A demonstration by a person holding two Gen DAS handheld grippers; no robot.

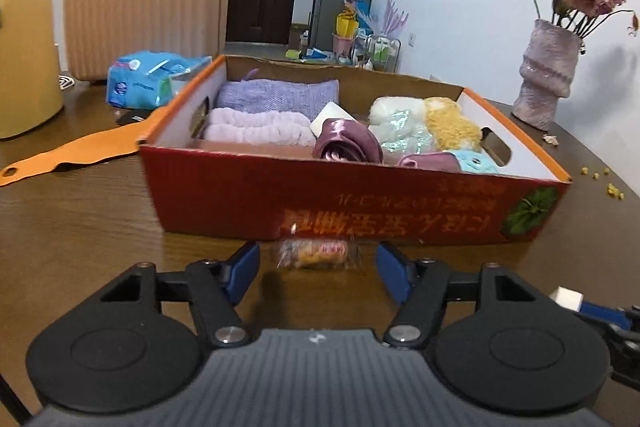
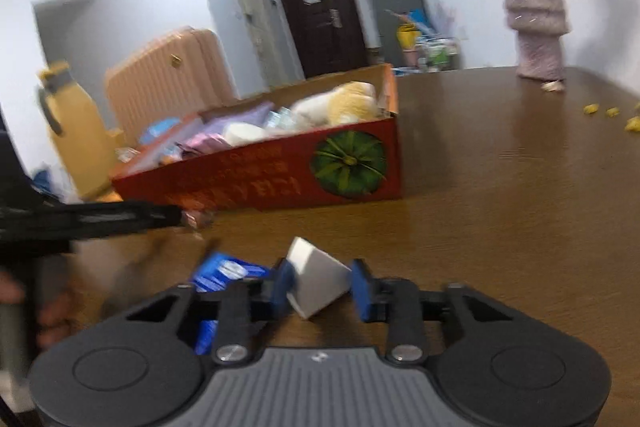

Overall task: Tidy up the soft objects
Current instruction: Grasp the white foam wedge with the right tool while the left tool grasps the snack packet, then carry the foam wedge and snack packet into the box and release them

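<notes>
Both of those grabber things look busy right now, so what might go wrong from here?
1. The white block sits skewed between the right gripper's jaws, held by its corners; it may twist out.
2. The wrapped snack lies against the red box's wall between the left gripper's open jaws, so closing could bump the box or crush the wrapper.

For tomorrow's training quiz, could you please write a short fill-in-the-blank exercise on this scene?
1. The right claw is shut on a white ____.
2. The wrapped snack lies between the open left claw and the ____ cardboard box.
3. The vase holds dried ____.

Missing words: block; red; flowers
</notes>
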